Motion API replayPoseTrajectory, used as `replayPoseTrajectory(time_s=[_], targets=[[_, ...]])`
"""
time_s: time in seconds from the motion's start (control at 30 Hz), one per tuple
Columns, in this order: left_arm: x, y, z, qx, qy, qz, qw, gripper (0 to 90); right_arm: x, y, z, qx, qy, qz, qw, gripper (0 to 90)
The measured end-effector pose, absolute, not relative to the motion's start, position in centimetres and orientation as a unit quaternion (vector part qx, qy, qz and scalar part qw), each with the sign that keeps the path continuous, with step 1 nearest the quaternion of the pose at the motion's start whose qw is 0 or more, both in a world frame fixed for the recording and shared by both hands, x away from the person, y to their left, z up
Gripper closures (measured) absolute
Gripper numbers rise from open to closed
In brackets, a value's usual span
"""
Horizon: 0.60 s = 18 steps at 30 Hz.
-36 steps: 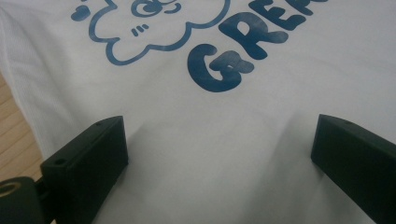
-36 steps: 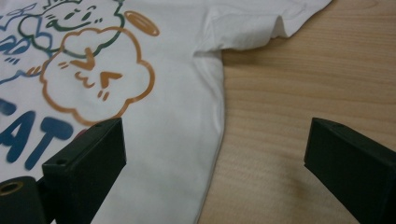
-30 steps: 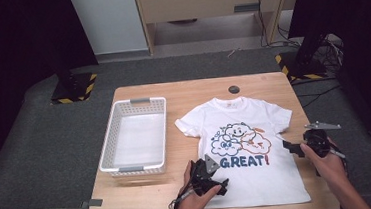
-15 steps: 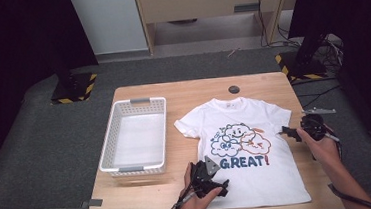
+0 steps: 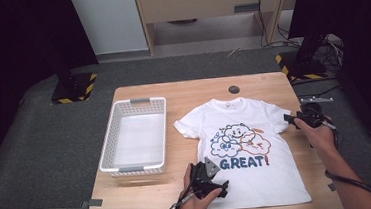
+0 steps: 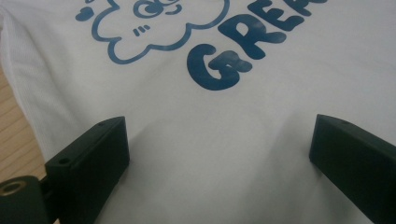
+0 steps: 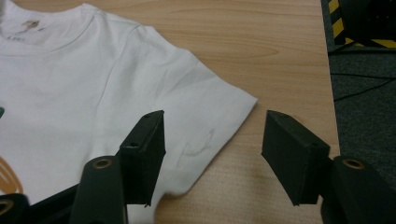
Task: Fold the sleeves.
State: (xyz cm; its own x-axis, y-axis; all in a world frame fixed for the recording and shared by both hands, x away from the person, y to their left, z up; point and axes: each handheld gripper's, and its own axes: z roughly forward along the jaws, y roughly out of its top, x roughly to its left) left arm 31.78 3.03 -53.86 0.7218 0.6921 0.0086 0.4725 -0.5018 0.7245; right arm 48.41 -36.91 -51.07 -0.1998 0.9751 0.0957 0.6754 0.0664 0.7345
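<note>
A white T-shirt (image 5: 248,129) with cartoon clouds and the blue word GREAT lies flat, face up, on the wooden table (image 5: 146,200). My left gripper (image 5: 221,188) rests over the shirt's lower left part, near the hem. Its jaws stand wide open above the cloth (image 6: 210,107) in the left gripper view (image 6: 219,154). My right gripper (image 5: 291,121) is at the shirt's right sleeve (image 7: 205,107). Its jaws have just been closing and are still apart (image 7: 212,144), with the sleeve's corner lying between them, not pinched.
A white plastic basket (image 5: 108,150), empty, stands on the left part of the table. A small dark round disc (image 5: 234,89) sits near the far edge behind the collar. The table's right edge (image 7: 327,93) runs close beside the right gripper, with dark floor beyond.
The right hand has moved up along the shirt's right side, from near the print to the sleeve, and its jaws have narrowed. The left hand has stayed put.
</note>
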Motion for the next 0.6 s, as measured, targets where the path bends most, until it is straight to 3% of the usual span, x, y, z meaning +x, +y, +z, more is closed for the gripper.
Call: replayPoseTrajectory(time_s=[0.23, 0.6], targets=[[31.0, 4.4, -51.9, 0.836, 0.352, 0.17, 0.386, 4.3, 49.7, -36.5, -52.0, 0.605, 0.69, 0.333, 0.216, 45.2], [30.4, 6.0, -53.6, 0.852, 0.364, 0.164, 0.338, 5.1, 50.2, -36.0, -53.1, 0.597, 0.698, 0.318, 0.233, 51.1]])
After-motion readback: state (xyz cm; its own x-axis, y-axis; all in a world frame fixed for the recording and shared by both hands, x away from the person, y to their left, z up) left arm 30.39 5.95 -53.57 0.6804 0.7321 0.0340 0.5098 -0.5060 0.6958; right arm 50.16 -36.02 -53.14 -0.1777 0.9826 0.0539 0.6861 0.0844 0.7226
